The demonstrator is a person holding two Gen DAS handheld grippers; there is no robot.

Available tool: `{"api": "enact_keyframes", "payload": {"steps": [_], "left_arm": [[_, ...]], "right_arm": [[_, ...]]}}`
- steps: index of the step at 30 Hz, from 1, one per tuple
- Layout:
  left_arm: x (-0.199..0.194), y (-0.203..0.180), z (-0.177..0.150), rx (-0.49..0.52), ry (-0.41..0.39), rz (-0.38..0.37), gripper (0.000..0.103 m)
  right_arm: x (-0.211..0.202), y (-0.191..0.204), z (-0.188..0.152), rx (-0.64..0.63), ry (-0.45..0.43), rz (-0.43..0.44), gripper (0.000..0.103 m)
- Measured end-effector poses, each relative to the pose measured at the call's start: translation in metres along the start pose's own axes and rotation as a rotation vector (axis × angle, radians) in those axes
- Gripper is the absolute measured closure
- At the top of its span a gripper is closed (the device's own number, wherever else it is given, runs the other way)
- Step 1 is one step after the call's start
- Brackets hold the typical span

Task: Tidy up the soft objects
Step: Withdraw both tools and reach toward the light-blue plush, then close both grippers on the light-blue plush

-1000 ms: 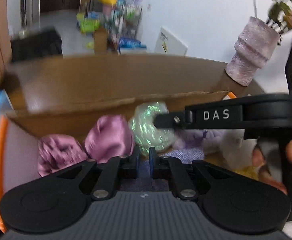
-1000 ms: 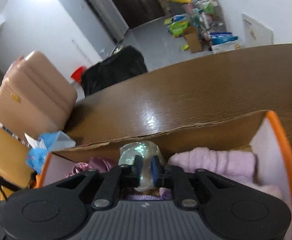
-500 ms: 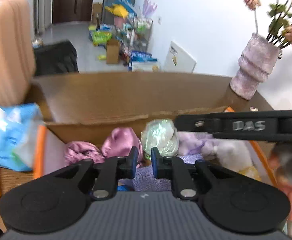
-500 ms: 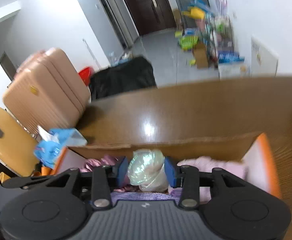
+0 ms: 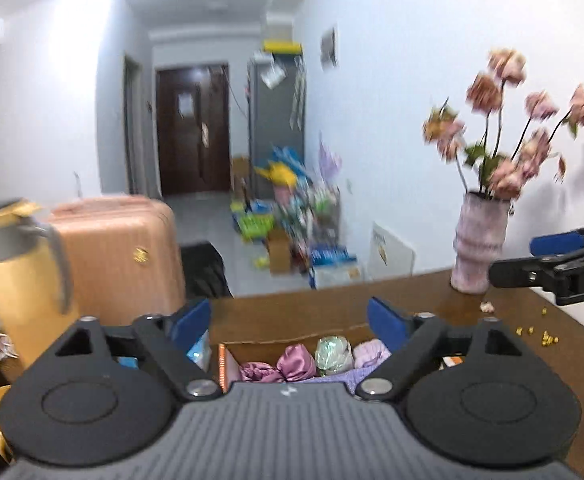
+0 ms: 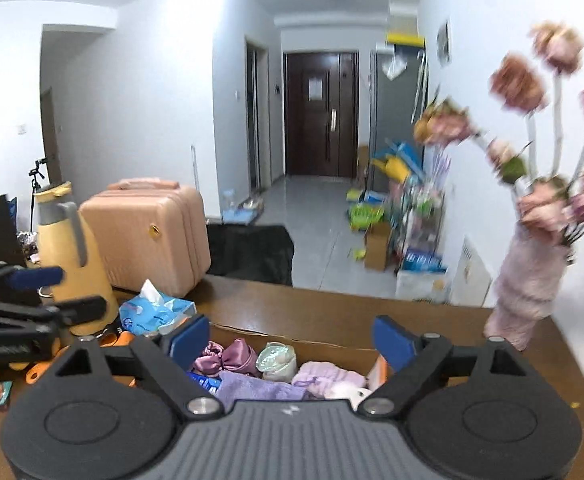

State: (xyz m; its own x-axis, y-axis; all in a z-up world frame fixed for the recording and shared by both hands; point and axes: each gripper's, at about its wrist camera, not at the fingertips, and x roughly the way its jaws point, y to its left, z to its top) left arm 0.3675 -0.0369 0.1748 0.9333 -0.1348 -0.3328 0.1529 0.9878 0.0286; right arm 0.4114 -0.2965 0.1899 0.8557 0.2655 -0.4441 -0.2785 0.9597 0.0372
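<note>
Right wrist view shows both grippers, right gripper [image 6: 292, 338] and left gripper [image 5: 289, 322], now lifted with fingers wide, the iridescent ball [image 6: 277, 360] released into the box [image 6: 332, 346], suggesting that placement is done.

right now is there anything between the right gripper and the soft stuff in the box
Nothing visible does. The right gripper is open above the box, its blue fingers spread apart, and the pink satin scrunchie, iridescent pouch and purple towel lie uncovered below. The tissue pack sits outside, to the left.
</note>
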Motion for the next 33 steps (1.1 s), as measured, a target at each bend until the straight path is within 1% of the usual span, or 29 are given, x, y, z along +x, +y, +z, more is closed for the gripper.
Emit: {"api": "enact_keyframes", "payload": {"steps": [4,6,8,12,13,15,18,20,22,25,27,30,31,32,33], "left_arm": [[-0.053,-0.013,-0.018,0.014,-0.035,0.017,0.008],[-0.08,-0.019,-0.039,0.022,-0.065,0.028,0.007],[-0.106,-0.02,-0.064,0.015,-0.085,0.026,0.006],[-0.152,-0.031,-0.123,-0.021,-0.103,-0.021,0.002],[-0.161,-0.034,-0.136,-0.015,-0.109,-0.031,0.002],[-0.176,-0.045,-0.164,0.006,-0.113,-0.059,0.0],[-0.186,-0.061,-0.198,0.091,-0.057,-0.127,0.0],[-0.183,-0.071,-0.21,0.115,-0.008,-0.169,0.0],[-0.174,-0.077,-0.213,0.114,0.024,-0.204,0.0],[-0.154,-0.082,-0.211,0.08,0.048,-0.224,0.0],[-0.132,-0.086,-0.206,0.041,0.081,-0.243,0.0],[-0.085,-0.096,-0.2,-0.032,0.143,-0.291,0.0],[-0.068,-0.099,-0.199,-0.054,0.156,-0.32,0.0],[-0.048,-0.103,-0.2,-0.07,0.164,-0.365,0.001],[-0.031,-0.106,-0.201,-0.078,0.179,-0.383,0.001]], "right_arm": [[-0.055,0.0,-0.021,0.02,-0.049,0.026,0.014],[-0.079,0.0,-0.038,0.035,-0.081,0.05,0.014],[-0.103,0.0,-0.064,0.042,-0.114,0.082,0.013],[-0.143,0.01,-0.126,0.026,-0.144,0.117,0.013],[-0.152,0.013,-0.145,0.029,-0.151,0.127,0.013],[-0.167,0.018,-0.178,0.041,-0.145,0.141,0.013],[-0.179,0.021,-0.224,0.046,-0.118,0.152,0.007],[-0.181,0.018,-0.243,0.05,-0.078,0.128,0.007],[-0.176,0.01,-0.253,0.062,-0.034,0.094,0.007],[-0.166,-0.004,-0.254,0.091,-0.022,0.072,0.008],[-0.151,-0.016,-0.253,0.113,-0.014,0.073,0.009],[-0.109,-0.039,-0.248,0.132,0.026,0.063,0.018],[-0.091,-0.048,-0.246,0.135,0.042,0.056,0.02],[-0.074,-0.057,-0.244,0.139,0.059,0.044,0.021],[-0.055,-0.067,-0.242,0.148,0.079,0.025,0.024]]}}
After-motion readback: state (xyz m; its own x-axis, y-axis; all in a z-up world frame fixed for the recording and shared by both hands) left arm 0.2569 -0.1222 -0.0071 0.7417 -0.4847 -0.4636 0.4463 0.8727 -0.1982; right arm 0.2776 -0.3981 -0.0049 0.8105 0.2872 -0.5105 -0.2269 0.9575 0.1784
